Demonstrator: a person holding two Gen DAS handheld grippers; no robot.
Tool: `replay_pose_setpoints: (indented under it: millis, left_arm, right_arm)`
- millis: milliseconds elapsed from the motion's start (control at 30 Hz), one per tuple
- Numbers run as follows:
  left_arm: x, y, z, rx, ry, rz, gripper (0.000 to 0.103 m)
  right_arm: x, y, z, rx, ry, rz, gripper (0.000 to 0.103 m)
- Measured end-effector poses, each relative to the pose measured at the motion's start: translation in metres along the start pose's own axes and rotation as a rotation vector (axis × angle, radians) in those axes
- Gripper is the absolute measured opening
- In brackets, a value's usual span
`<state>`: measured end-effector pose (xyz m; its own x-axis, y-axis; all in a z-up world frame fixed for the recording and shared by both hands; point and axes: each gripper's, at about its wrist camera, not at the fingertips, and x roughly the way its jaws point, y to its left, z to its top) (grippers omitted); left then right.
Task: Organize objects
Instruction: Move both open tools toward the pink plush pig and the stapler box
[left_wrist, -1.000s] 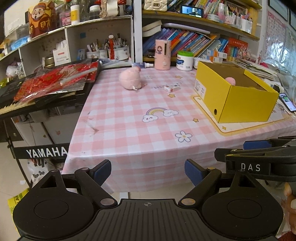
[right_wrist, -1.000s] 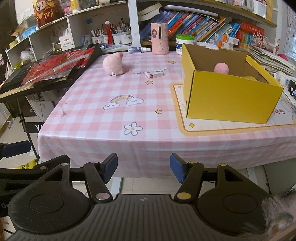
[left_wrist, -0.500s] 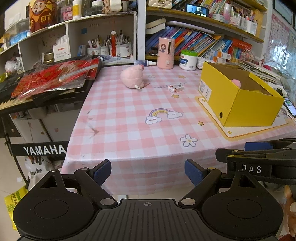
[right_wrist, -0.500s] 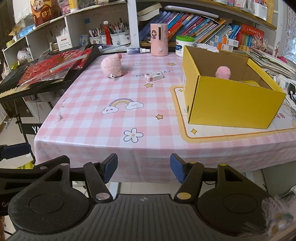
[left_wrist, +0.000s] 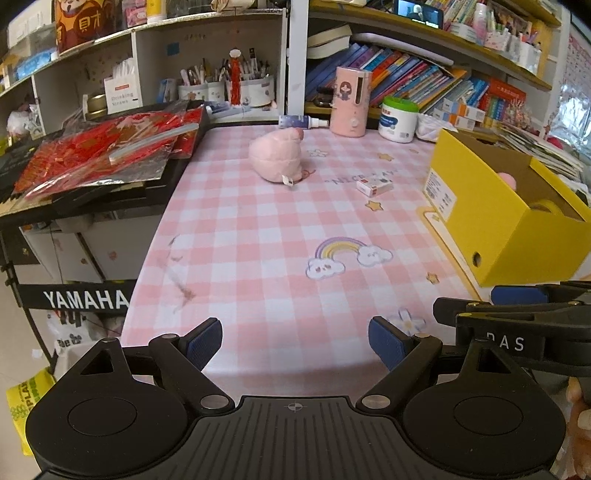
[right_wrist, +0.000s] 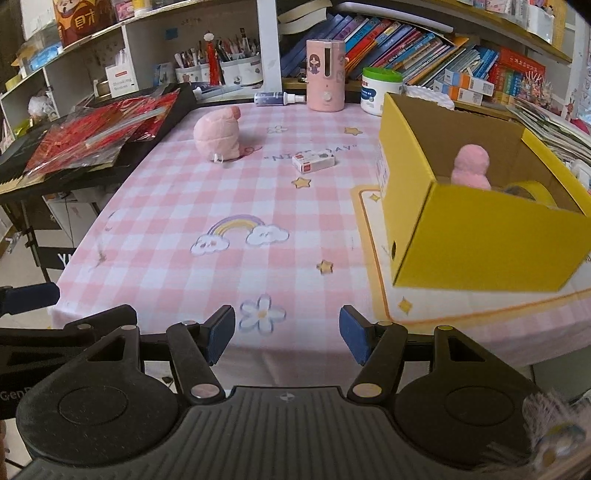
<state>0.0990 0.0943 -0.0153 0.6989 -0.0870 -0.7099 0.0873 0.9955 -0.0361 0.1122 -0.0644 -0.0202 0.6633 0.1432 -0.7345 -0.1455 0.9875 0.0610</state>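
Note:
A pink plush toy (left_wrist: 276, 158) (right_wrist: 218, 138) lies at the far side of the pink checked tablecloth (left_wrist: 258, 236). A small white and red box (left_wrist: 373, 185) (right_wrist: 313, 161) lies to its right. An open yellow box (left_wrist: 495, 210) (right_wrist: 476, 225) stands at the right, with a pink plush (right_wrist: 471, 167) and a yellow tape roll (right_wrist: 532, 190) inside. My left gripper (left_wrist: 295, 341) and right gripper (right_wrist: 287, 334) are both open and empty, over the table's near edge.
A pink dispenser (right_wrist: 325, 75), a white jar with a green lid (right_wrist: 380, 90) and a spray bottle (right_wrist: 279, 98) stand at the table's far edge. Red foil packets (left_wrist: 103, 155) lie on a Yamaha keyboard (left_wrist: 74, 299) to the left. Bookshelves rise behind.
Both grippers have moved forward toward the table, so its near edge now lies under the fingertips. Both stay open and empty.

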Motion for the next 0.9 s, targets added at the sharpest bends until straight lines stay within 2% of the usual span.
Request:
replay_pose_setpoints:
  millis: [667, 900]
  left_arm:
    - [0.085, 0.009, 0.092, -0.07, -0.013, 0.06, 0.088]
    - [0.114, 0.012, 0.119, -0.1, -0.011, 0.073, 0.088]
  right_arm:
    - [0.093, -0.016, 0.105, 0.0, -0.041, 0.001, 0.061]
    - [0.129, -0.017, 0.137, -0.017, -0.042, -0.024, 0.061]
